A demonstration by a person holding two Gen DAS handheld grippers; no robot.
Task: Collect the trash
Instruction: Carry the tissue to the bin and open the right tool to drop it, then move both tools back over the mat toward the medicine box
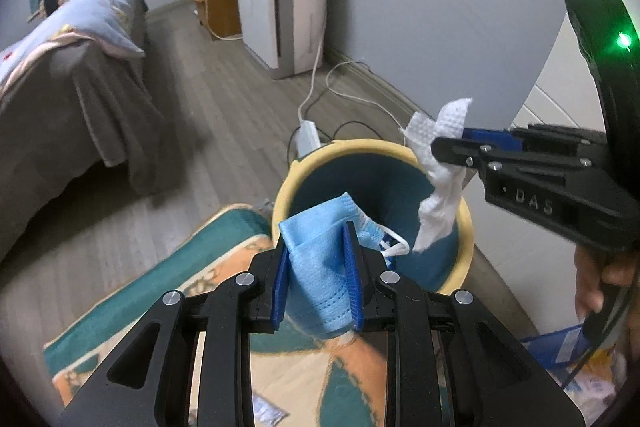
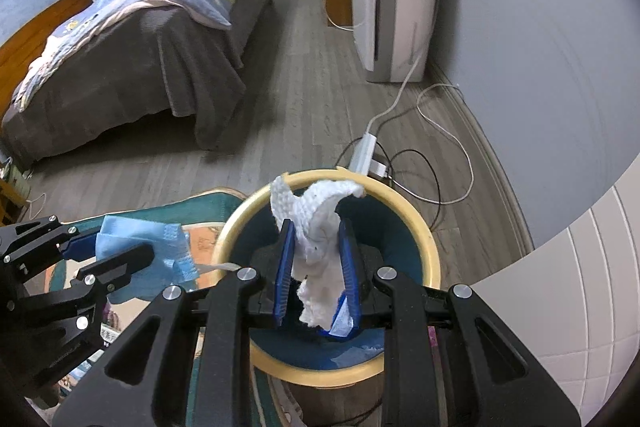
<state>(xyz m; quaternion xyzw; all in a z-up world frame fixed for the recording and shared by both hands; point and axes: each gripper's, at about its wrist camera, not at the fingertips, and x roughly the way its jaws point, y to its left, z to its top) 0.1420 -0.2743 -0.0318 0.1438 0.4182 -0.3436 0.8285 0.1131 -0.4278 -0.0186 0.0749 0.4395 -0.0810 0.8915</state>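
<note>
A round bin [image 1: 464,223] with a cream rim and a teal inside stands on the floor by the wall; its rim [image 2: 432,247] fills the middle of the right wrist view. My left gripper [image 1: 318,243] is shut on a crumpled blue face mask [image 1: 320,259], held at the bin's near left rim. My right gripper [image 2: 316,239] is shut on a crumpled white paper towel [image 2: 316,223], held over the bin's mouth. The right gripper [image 1: 442,145] reaches in from the right with the towel [image 1: 438,199] hanging below it. The left gripper [image 2: 108,251] shows the mask [image 2: 140,239] beside the bin.
A teal and orange rug [image 1: 192,287] lies under the bin's near side. A bed [image 2: 132,67] with a grey cover stands to the left. A white appliance [image 2: 392,7] stands by the wall, with a power strip [image 2: 366,155] and loose cables [image 2: 448,147] behind the bin.
</note>
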